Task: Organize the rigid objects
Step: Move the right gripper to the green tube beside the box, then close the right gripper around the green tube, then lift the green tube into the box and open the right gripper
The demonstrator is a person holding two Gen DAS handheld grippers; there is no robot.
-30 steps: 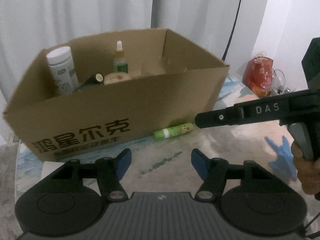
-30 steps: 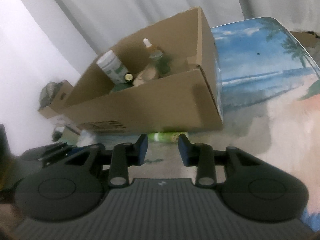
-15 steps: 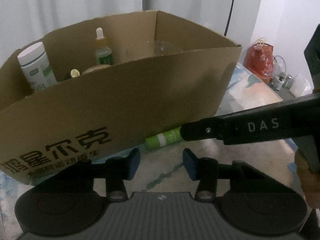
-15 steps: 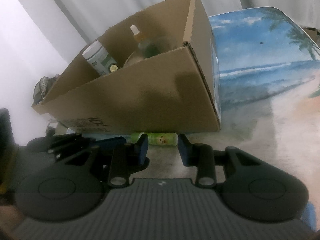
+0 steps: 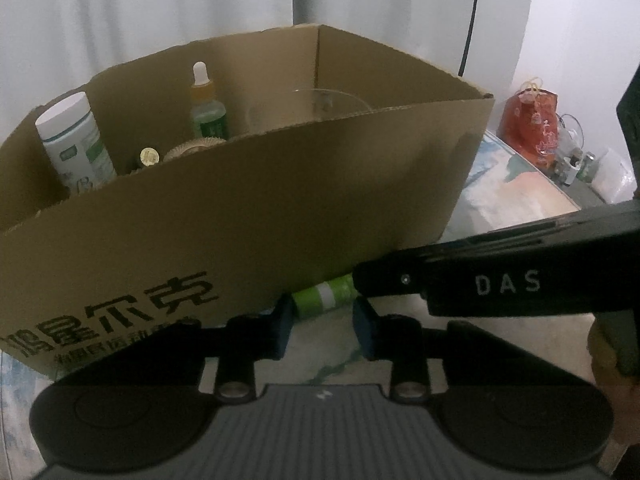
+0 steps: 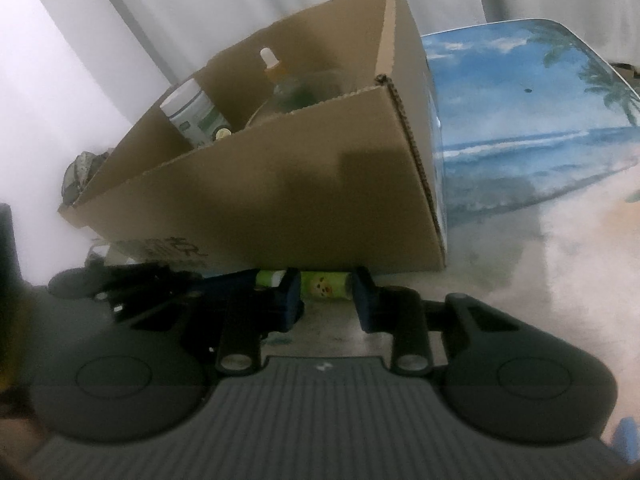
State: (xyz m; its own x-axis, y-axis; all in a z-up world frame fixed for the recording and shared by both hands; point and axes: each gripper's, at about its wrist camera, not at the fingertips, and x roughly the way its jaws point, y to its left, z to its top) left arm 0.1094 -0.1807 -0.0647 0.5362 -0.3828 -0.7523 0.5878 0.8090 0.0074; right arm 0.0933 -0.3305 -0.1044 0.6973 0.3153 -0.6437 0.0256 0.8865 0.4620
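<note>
A small green tube [image 5: 320,300] lies on the table against the foot of an open cardboard box [image 5: 280,208]. My left gripper [image 5: 322,318] has its jaws drawn close, and the tube's capped end shows in the narrow gap at its fingertips. Whether the pads touch it I cannot tell. From the right, one finger [image 5: 400,280] of the right gripper reaches over the tube's other half. In the right wrist view the right gripper [image 6: 324,300] is closing, with the tube [image 6: 324,286] framed between its tips and not visibly pressed. The left gripper's fingers [image 6: 236,282] meet the tube's left end.
Standing in the box are a white bottle [image 5: 74,140], a green dropper bottle [image 5: 206,112], a gold-capped item [image 5: 149,156] and something of clear glass [image 5: 332,100]. A red bag [image 5: 532,124] and small clutter sit beyond the table's far right edge. A beach-print cloth [image 6: 520,120] covers the table.
Both grippers have come down and closer to the green tube at the foot of the box. The left jaws narrowed a lot and the right jaws a little.
</note>
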